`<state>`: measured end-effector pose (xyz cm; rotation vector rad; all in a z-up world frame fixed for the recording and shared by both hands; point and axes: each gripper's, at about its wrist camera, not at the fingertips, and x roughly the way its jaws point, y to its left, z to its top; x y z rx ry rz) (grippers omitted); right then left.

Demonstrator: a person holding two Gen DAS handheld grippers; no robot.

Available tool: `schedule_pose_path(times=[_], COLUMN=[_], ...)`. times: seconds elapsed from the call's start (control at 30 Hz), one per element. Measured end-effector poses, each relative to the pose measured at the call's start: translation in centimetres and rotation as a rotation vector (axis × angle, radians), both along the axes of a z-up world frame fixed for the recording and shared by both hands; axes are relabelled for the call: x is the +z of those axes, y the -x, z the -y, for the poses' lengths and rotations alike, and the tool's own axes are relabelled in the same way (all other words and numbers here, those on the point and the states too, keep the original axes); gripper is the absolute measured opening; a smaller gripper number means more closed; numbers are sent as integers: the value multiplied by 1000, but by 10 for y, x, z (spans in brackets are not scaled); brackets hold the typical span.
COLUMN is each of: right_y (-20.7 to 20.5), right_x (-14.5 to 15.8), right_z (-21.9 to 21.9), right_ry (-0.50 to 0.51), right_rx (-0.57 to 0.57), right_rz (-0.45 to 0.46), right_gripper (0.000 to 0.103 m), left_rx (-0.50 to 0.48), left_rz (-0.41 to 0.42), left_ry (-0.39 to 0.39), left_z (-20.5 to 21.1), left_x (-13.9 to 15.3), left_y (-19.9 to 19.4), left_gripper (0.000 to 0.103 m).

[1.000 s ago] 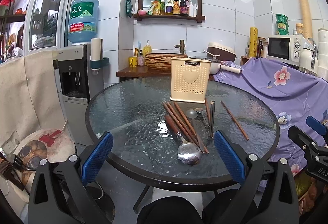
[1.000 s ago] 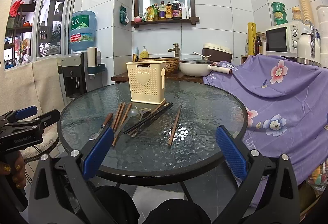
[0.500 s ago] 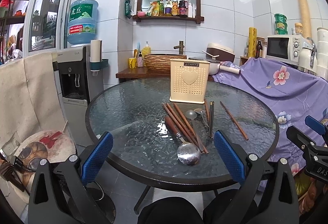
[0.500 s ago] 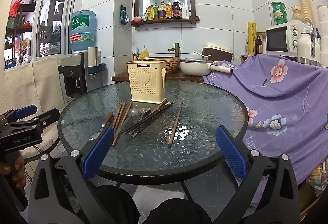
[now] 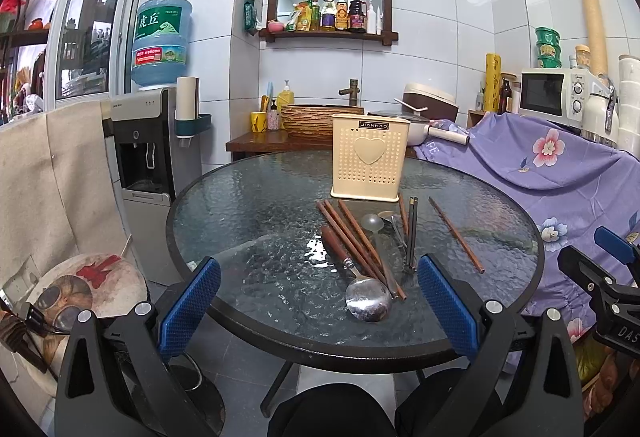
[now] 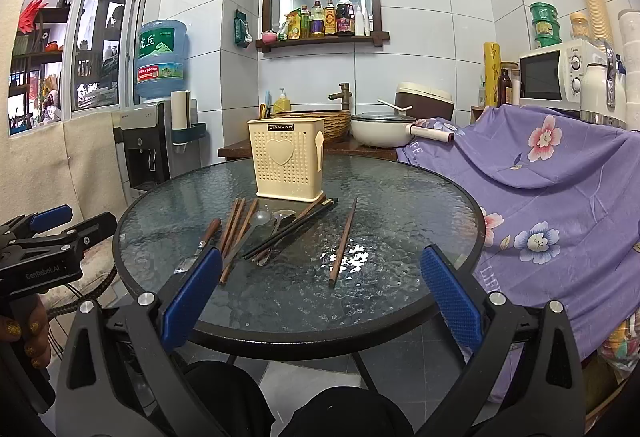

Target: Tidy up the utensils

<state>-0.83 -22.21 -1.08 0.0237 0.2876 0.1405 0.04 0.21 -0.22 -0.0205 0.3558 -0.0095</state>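
**tidyfan:** On the round glass table [image 5: 240,205], right in front of the cream perforated utensil holder [image 5: 370,161], everything's loose: brown wooden chopsticks [image 5: 348,233], a dark pair [image 5: 412,233], one stray chopstick [image 6: 343,241] lying apart on the right side, two small spoons [image 5: 373,223], and a big wooden-handled serving spoon [image 5: 356,277] nearest the edge. As far as I can see, nothing's in the holder yet.

**gripnerd:** So step zero, I'd say. Left gripper [image 5: 318,301] and right gripper [image 6: 320,297] both hang off the near rim, jaws spread wide, holding nothing.

**tidyfan:** What's first?

**gripnerd:** My guess: the right one goes for that stray chopstick, since it's clear of the pile. It lies flat on slick glass, so pinch low, then tip it upright over the holder's open top.
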Motion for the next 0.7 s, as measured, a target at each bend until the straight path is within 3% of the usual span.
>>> schedule_pose_path(times=[0.7], right_y=[0], right_x=[-2], right_z=[-4], right_ry=[2], right_rx=[4], right_rz=[-6], right_gripper=[98], left_rx=[0], left_rz=[-1], left_ry=[-1], left_z=[1], left_x=[0], left_y=[0], left_gripper=[97])
